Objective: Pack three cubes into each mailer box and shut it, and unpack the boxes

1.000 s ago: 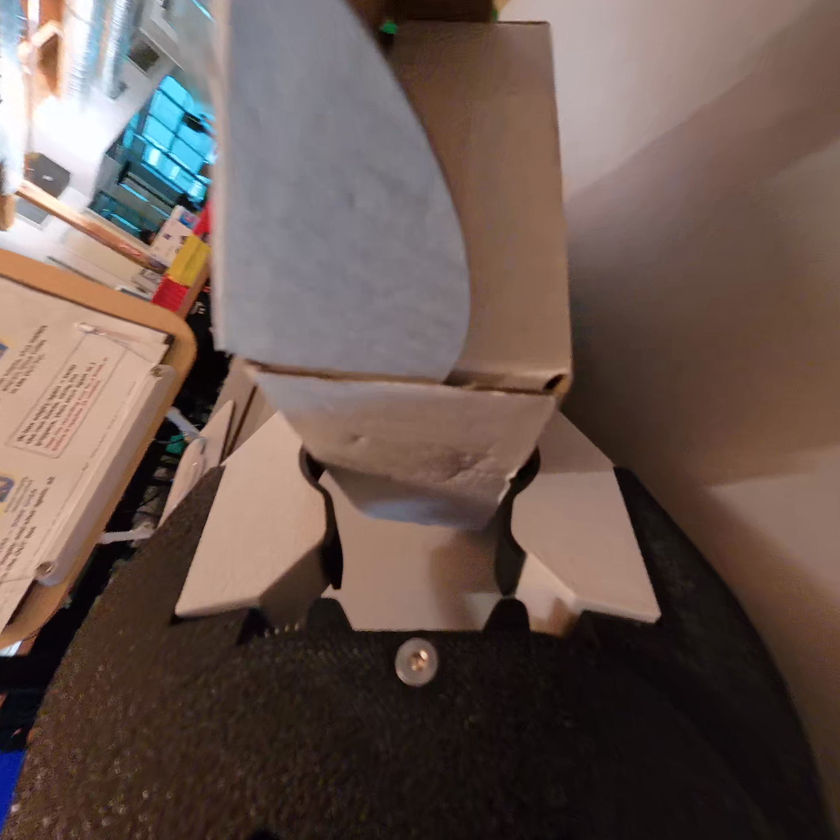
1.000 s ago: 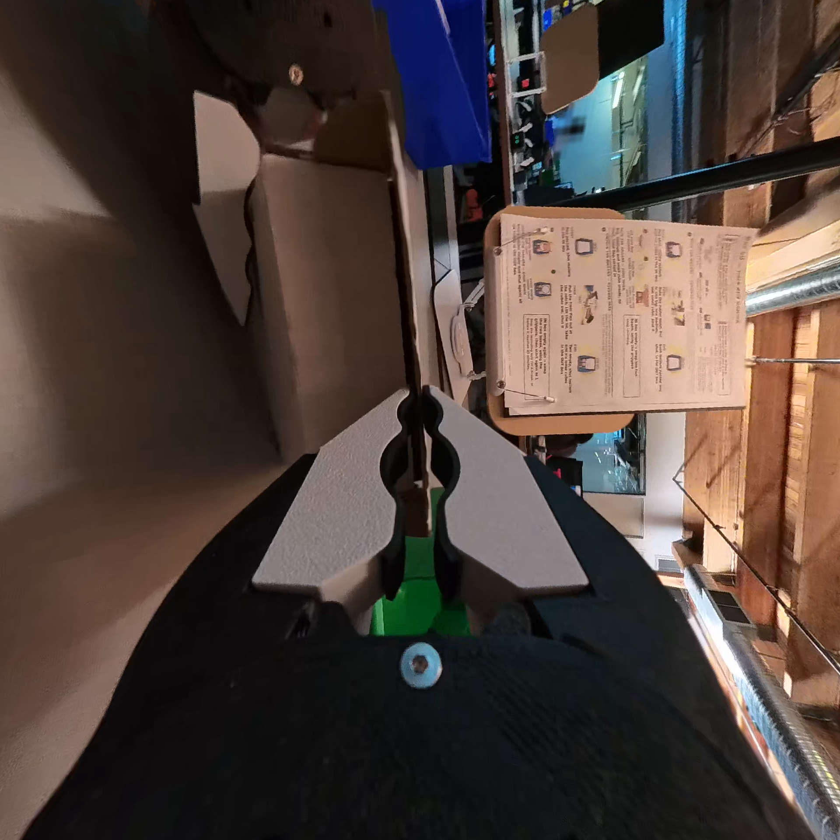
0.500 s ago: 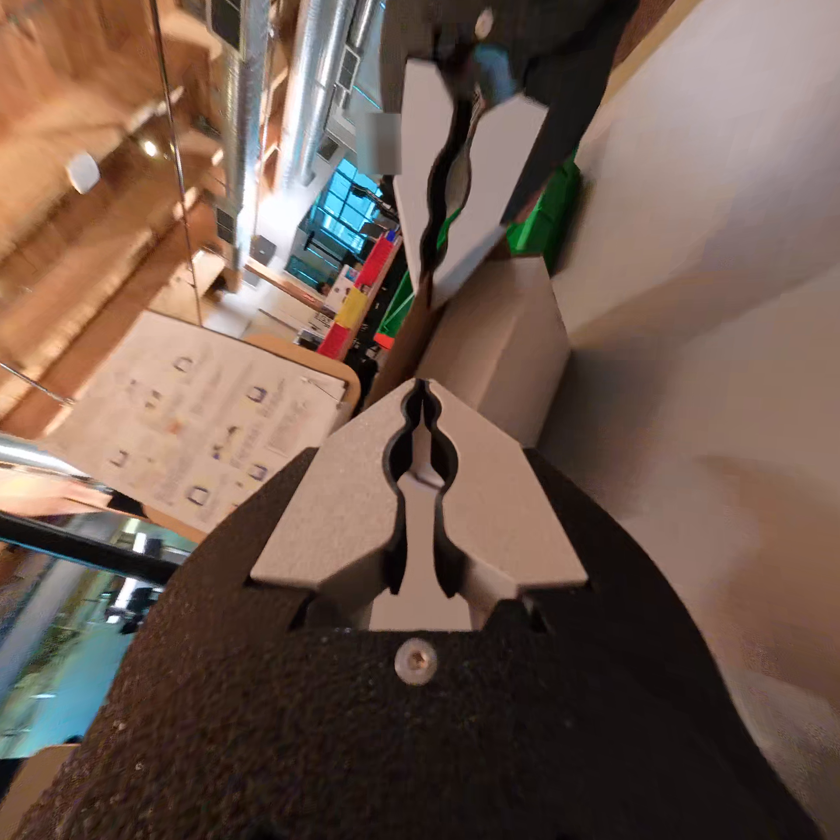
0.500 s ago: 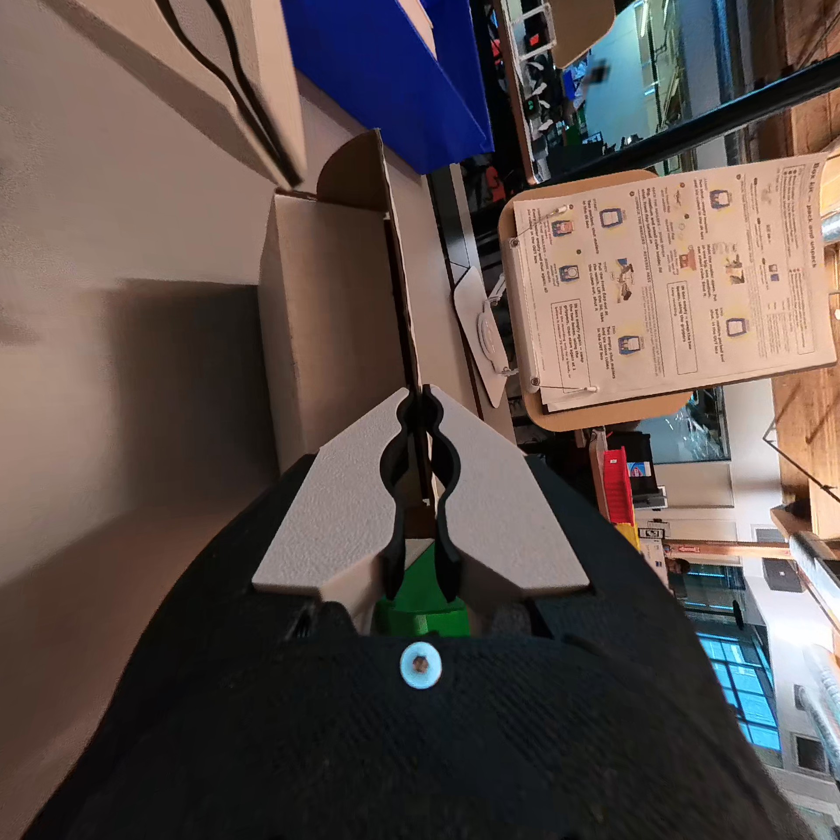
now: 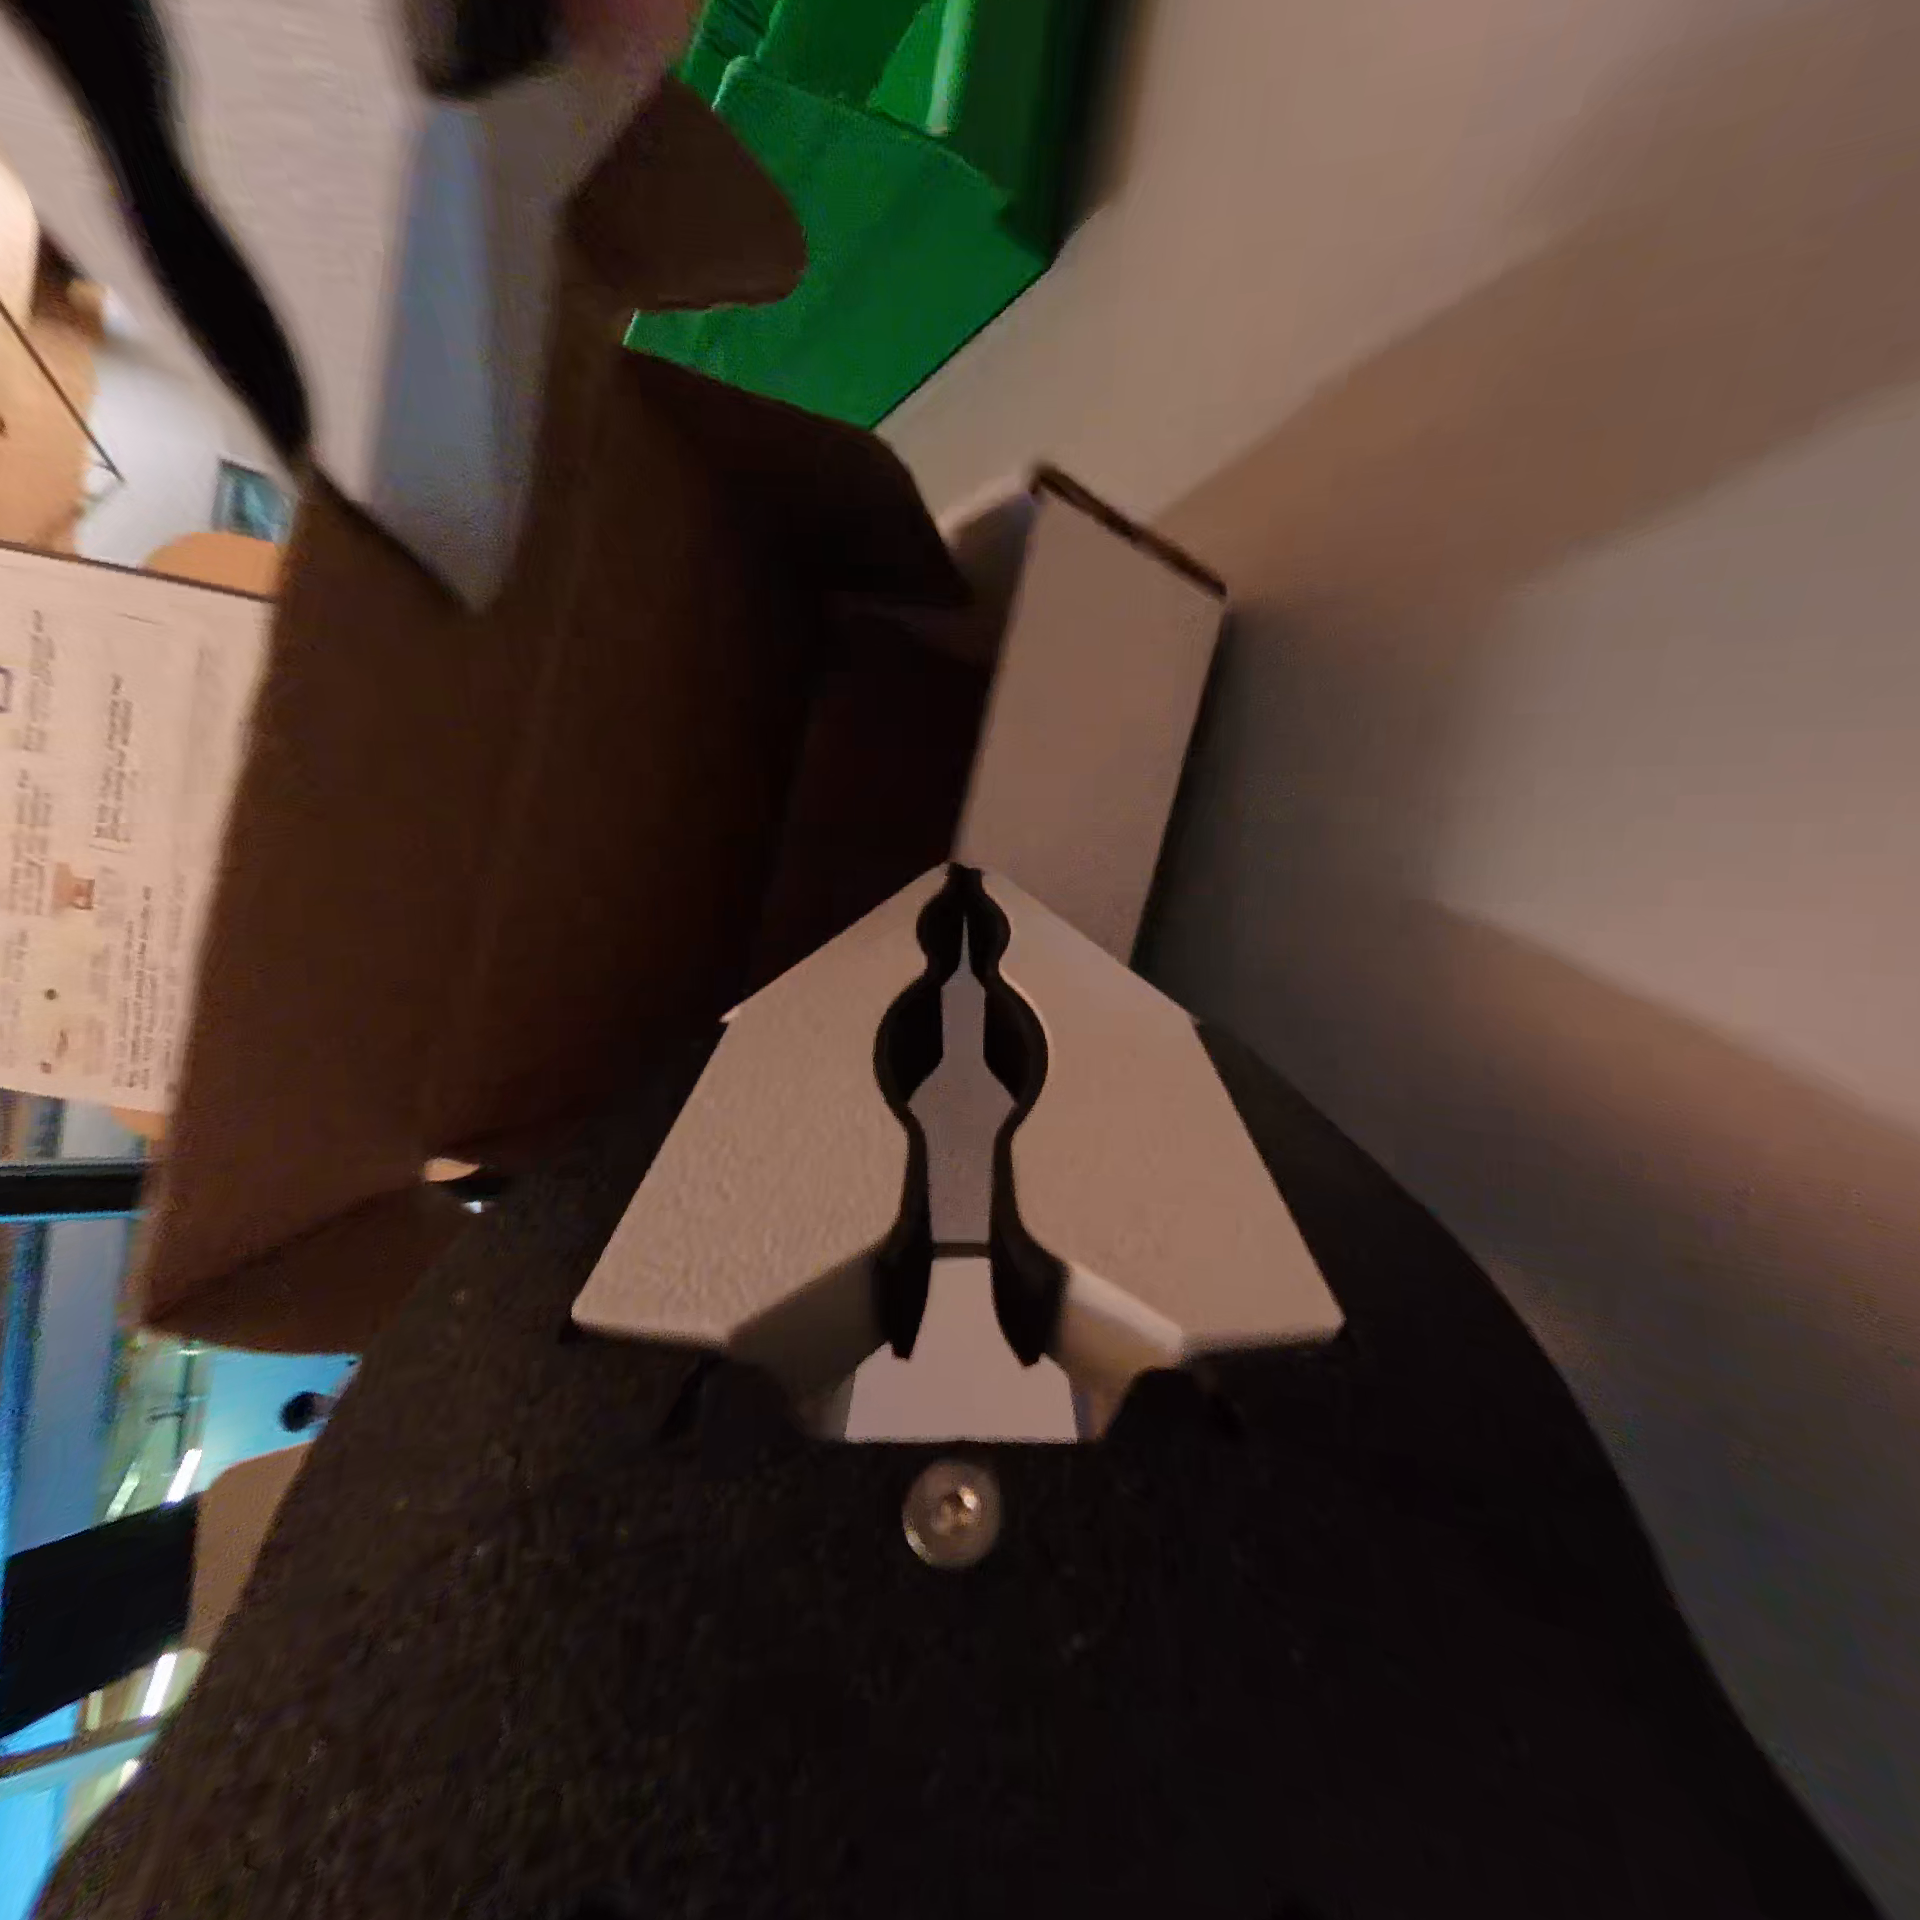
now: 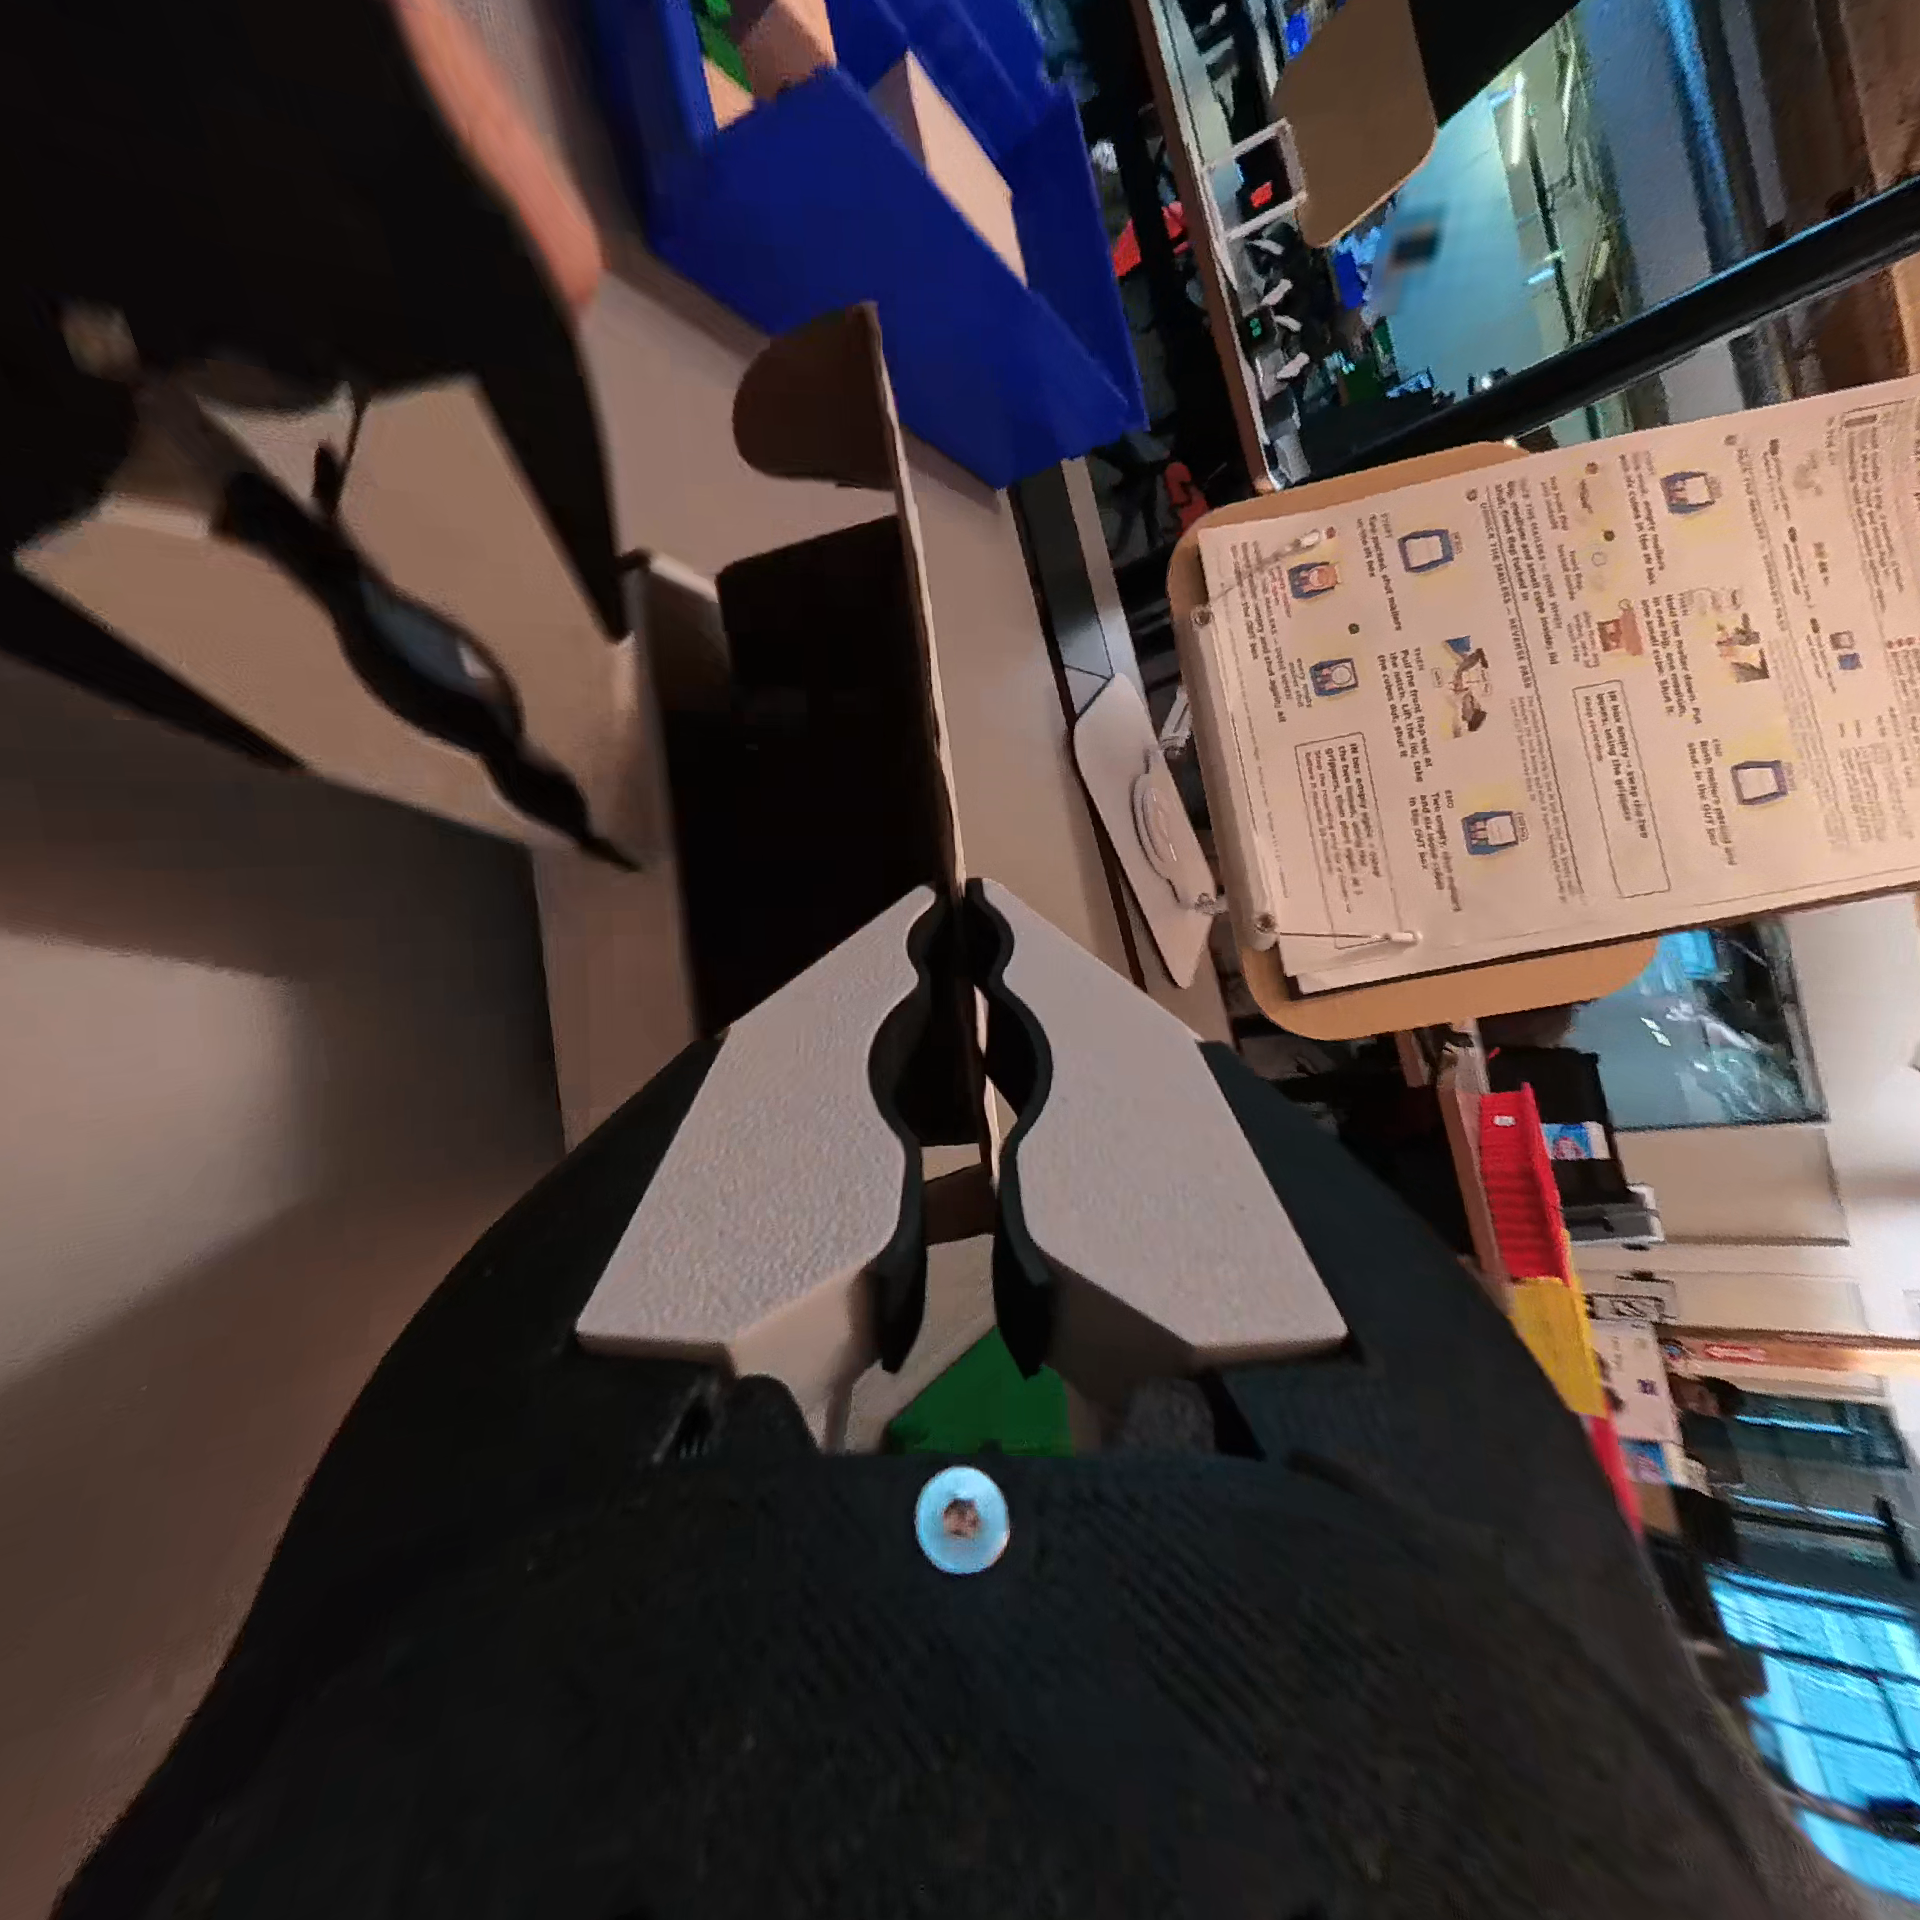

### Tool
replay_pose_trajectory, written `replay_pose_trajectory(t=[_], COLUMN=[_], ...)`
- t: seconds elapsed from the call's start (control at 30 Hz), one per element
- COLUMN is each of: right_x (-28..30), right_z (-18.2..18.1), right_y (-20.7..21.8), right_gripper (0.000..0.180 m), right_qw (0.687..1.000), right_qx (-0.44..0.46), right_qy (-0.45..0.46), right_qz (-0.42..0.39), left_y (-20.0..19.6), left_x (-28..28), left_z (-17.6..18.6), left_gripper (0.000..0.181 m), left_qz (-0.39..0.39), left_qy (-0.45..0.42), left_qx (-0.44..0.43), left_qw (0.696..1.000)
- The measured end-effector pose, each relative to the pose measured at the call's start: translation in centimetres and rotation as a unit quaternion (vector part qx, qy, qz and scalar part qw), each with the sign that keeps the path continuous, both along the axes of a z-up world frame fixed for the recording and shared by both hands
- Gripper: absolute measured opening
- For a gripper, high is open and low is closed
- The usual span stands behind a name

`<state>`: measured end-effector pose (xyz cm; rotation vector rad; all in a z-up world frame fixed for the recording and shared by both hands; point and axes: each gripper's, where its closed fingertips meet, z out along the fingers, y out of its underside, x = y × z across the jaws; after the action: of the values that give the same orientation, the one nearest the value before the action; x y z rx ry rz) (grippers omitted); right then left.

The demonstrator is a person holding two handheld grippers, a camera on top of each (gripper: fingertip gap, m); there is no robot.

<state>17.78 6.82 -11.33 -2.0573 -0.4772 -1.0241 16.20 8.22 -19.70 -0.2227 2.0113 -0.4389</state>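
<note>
1. Left wrist view, far left of the box: a printed instruction sheet [image 5: 88,852] on a board, blurred.
2. Top left of the box: the right gripper [image 5: 312,312], blurred, pinching the brown lid [image 5: 499,831] of the mailer box [image 5: 1091,727].
3. The lid stands raised, brown inside face to the camera; a rounded tab [image 5: 686,229] sticks out at its top end.
4. Beyond the box: a green bin [image 5: 883,208] on the pale table [image 5: 1558,727].
5. The box's white side wall stands on the table, just ahead of the left gripper [image 5: 964,883].
6. Left gripper: jaws closed, tips together, nothing between them; tips sit at the near end of the white wall; touching or not, can't tell.
7. Box inside is dark; no cubes made out.
8. Right wrist view, left of the box: the left gripper [image 6: 343,623], blurred, jaws together, next to the box's wall.
9. Middle: the open mailer box [image 6: 800,748], dark inside, lid [image 6: 925,665] seen edge-on.
10. Right gripper [image 6: 961,894]: jaws clamped on the lid edge.
11. Beyond the box: blue bins [image 6: 873,208] on the table.
12. Below the right gripper's fingers: a bit of the green bin [image 6: 977,1403].
13. Right of the box: the instruction sheet [image 6: 1558,675] on a clipboard; farther right, red and yellow bins [image 6: 1527,1226], small.
</note>
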Motion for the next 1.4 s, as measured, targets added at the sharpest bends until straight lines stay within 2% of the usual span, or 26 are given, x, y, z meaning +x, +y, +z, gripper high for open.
replay_pose_trajectory(t=[0.07, 0.2, 0.37, 0.53, 0.8, 1.0, 1.1, 1.17, 1.27, 1.33, 1.4], right_x=[-0.1, 0.5, 1.8, 6.3, 14.5, 14.1, 13.4, 13.5, 14.3, 14.2, 14.1], right_z=[0.4, 0.7, 1.8, 3.5, -0.5, -0.5, 0.7, 0.9, 0.9, 1.0, 1.0], right_y=[0.2, 0.2, 1.0, 2.3, 5.8, 7.6, 8.3, 8.3, 7.9, 7.9, 8.0], right_gripper=[0.000, 0.000, 0.000, 0.002, 0.006, 0.004, 0.002, 0.001, 0.000, 0.000, 0.000], right_qw=[1.000, 1.000, 1.000, 1.000, 0.997, 0.996, 0.997, 0.997, 0.997, 0.997, 0.996], right_qx=[0.007, -0.003, -0.020, -0.024, -0.077, -0.085, -0.053, -0.055, -0.063, -0.056, -0.052], right_qy=[0.013, 0.018, 0.010, -0.012, -0.001, 0.024, 0.022, 0.015, 0.021, 0.029, 0.030], right_qz=[0.012, 0.020, 0.015, -0.006, -0.021, 0.033, 0.051, 0.056, 0.045, 0.054, 0.064], left_y=[-0.3, 0.4, 2.0, 1.6, 1.4, 1.2, 2.2, 4.7, 12.6, 19.8, 27.9], left_x=[-0.5, -0.2, 1.2, 1.2, 1.7, 1.9, 1.0, 0.2, -0.4, -0.2, 0.2], left_z=[-0.2, 2.6, -0.3, -0.6, -0.6, -0.3, 2.8, 5.8, 9.8, 10.2, 8.9], left_gripper=[0.000, 0.000, 0.000, 0.000, 0.000, 0.000, 0.000, 0.003, 0.009, 0.015, 0.032], left_qz=[-0.008, 0.013, 0.068, 0.069, 0.073, 0.063, 0.051, 0.052, 0.110, 0.194, 0.303], left_qy=[-0.012, -0.056, 0.029, 0.044, 0.054, 0.052, 0.035, 0.024, -0.002, 0.013, 0.051], left_qx=[-0.006, -0.066, -0.069, -0.088, -0.131, -0.168, -0.259, -0.324, -0.367, -0.351, -0.305], left_qw=[1.000, 0.996, 0.995, 0.993, 0.987, 0.982, 0.964, 0.944, 0.923, 0.916, 0.902])
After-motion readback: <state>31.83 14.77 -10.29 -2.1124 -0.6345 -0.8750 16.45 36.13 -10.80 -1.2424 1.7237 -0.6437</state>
